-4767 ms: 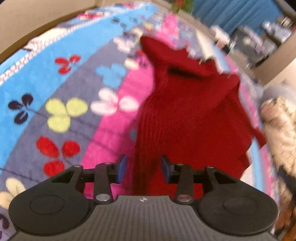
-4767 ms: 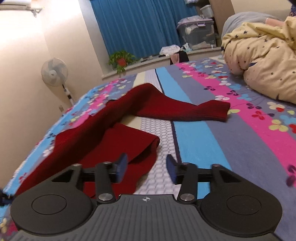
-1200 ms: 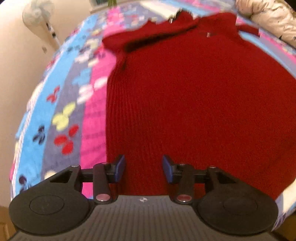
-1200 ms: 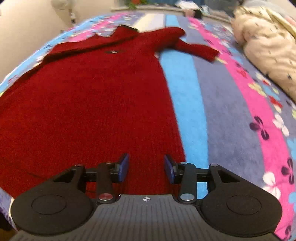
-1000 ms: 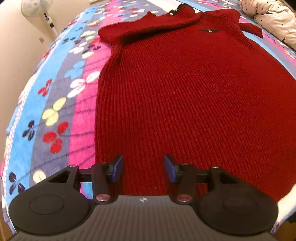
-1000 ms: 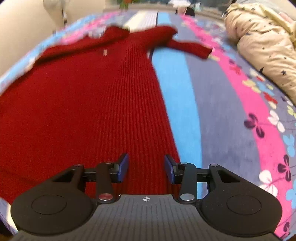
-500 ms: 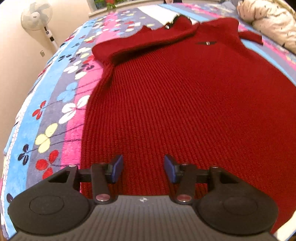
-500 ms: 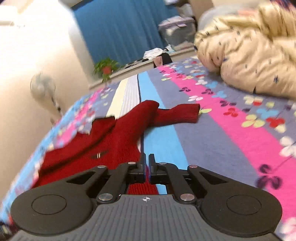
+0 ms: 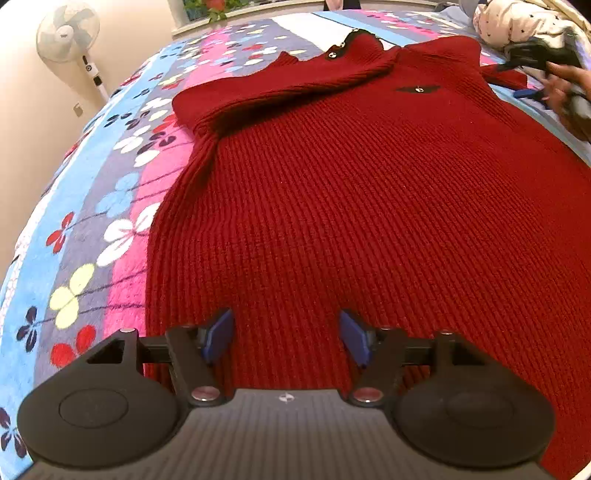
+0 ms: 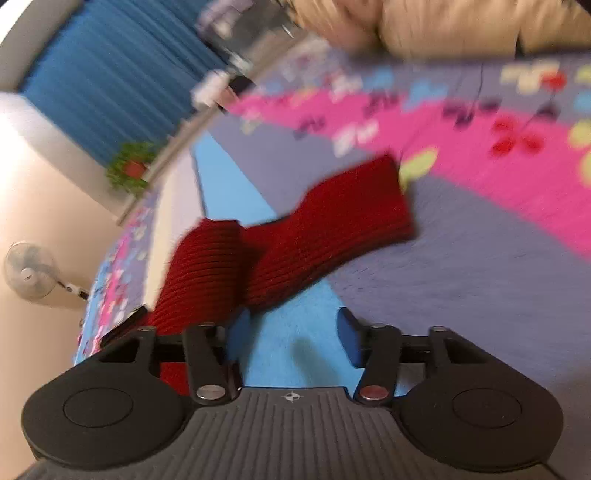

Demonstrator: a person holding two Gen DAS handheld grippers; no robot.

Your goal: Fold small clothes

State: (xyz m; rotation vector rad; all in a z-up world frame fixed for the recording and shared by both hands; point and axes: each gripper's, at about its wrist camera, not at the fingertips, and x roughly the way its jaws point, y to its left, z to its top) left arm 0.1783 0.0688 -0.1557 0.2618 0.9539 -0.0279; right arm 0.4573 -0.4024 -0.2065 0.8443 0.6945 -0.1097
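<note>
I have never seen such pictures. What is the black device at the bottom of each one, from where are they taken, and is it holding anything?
Each picture comes from a camera on a hand-held gripper, looking forward along its two blue-padded fingers. A person carries one gripper in each hand.

The left gripper hangs over a red knitted sweater, spread flat on a flowered bedspread. Its jaws have just been opening and hold nothing.

The right gripper looks, blurred and tilted, at the sweater's sleeve lying out on the bedspread. Its jaws have also just been opening and hold nothing; the sleeve lies ahead of them.

A standing fan is by the wall.
</note>
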